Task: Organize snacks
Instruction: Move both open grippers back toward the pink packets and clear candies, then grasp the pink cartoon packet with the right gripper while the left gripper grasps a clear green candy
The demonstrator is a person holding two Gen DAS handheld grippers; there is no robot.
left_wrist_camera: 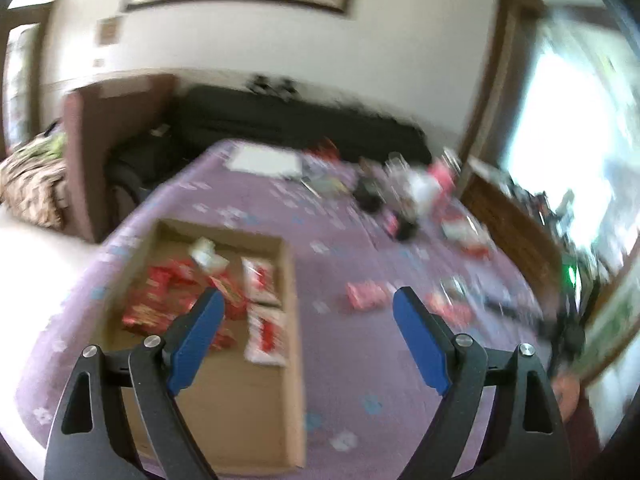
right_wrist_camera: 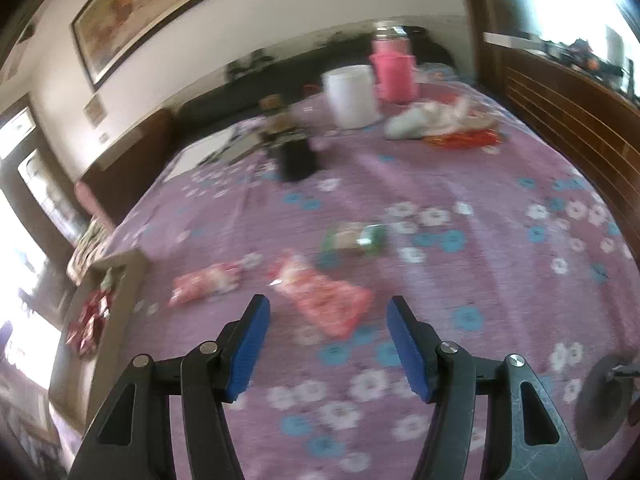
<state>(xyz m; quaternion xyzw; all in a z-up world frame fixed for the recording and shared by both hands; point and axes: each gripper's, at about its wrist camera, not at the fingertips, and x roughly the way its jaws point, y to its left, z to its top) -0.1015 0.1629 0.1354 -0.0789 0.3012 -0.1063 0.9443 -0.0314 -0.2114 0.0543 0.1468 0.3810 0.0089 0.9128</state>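
While several red snack packets (left_wrist_camera: 172,300) are sitting in the cardboard box (left_wrist_camera: 288,320), three packets, two pink (right_wrist_camera: 324,300) and one green (right_wrist_camera: 354,238), are still lying loose on the bed (right_wrist_camera: 500,260). Left tool (left_wrist_camera: 308,328) is hanging wide open and empty beside the box; right tool (right_wrist_camera: 326,344) is hovering part-open, empty, over the nearest pink packet.

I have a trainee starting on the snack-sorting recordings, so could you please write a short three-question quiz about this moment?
1. True or false: the cardboard box already holds red snack packets.
2. The packet nearest ahead of the right gripper is: A green, B pink, C blue.
3. What does the left gripper hold?

Key: 1 true. 2 B, the pink packet; a green packet lies farther off on the purple flowered cloth. 3 Nothing; jaws open.
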